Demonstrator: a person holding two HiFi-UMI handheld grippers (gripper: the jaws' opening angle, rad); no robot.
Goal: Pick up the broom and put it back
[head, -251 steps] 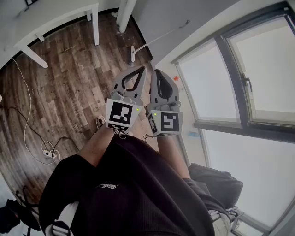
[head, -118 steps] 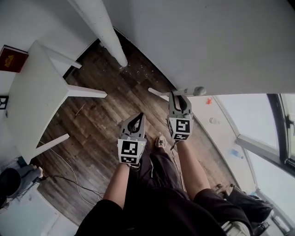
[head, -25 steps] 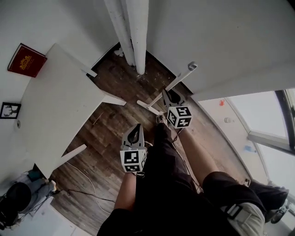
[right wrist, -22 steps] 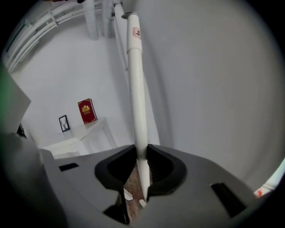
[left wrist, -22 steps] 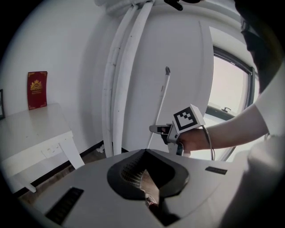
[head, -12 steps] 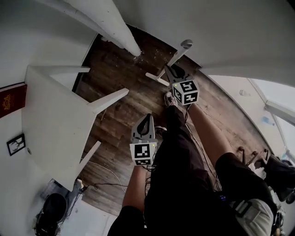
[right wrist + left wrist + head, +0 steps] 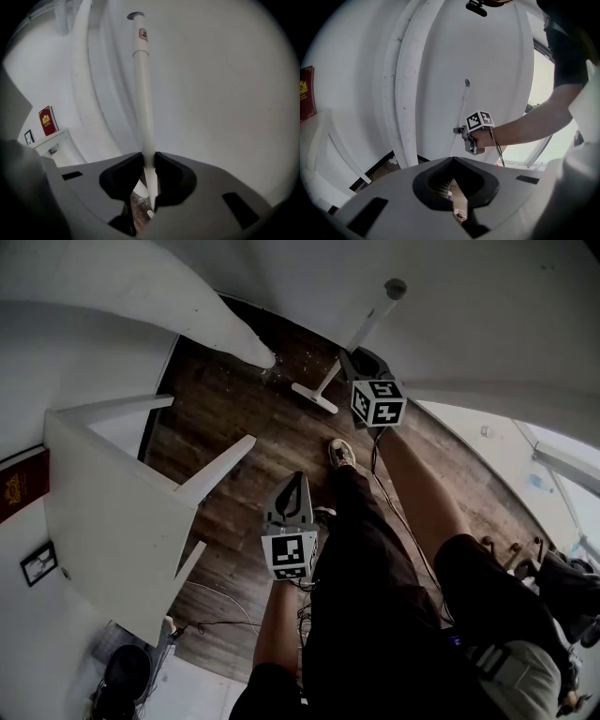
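The broom is a white pole point(image 7: 361, 334) with a narrow white head point(image 7: 314, 397) low by the dark wooden floor, its grey-capped top near the white wall. My right gripper point(image 7: 359, 362) is shut on the lower part of the pole. In the right gripper view the pole point(image 7: 143, 93) runs up from between the jaws of that gripper point(image 7: 149, 161). My left gripper point(image 7: 298, 482) hangs shut and empty above the floor, beside the person's leg. The left gripper view looks past its own tips point(image 7: 453, 160) at the right gripper point(image 7: 460, 132) and the pole point(image 7: 464, 101).
A white table point(image 7: 112, 512) with slanted legs stands at the left, a red book point(image 7: 14, 488) on it. A thick white pipe point(image 7: 187, 306) runs down the wall corner. The person's shoe point(image 7: 340, 454) and cables point(image 7: 216, 610) are on the floor. A window is at the right.
My right gripper has carried the broom toward the wall, and the pole now stands steeper with its top near the wall. The left gripper has sunk a little.
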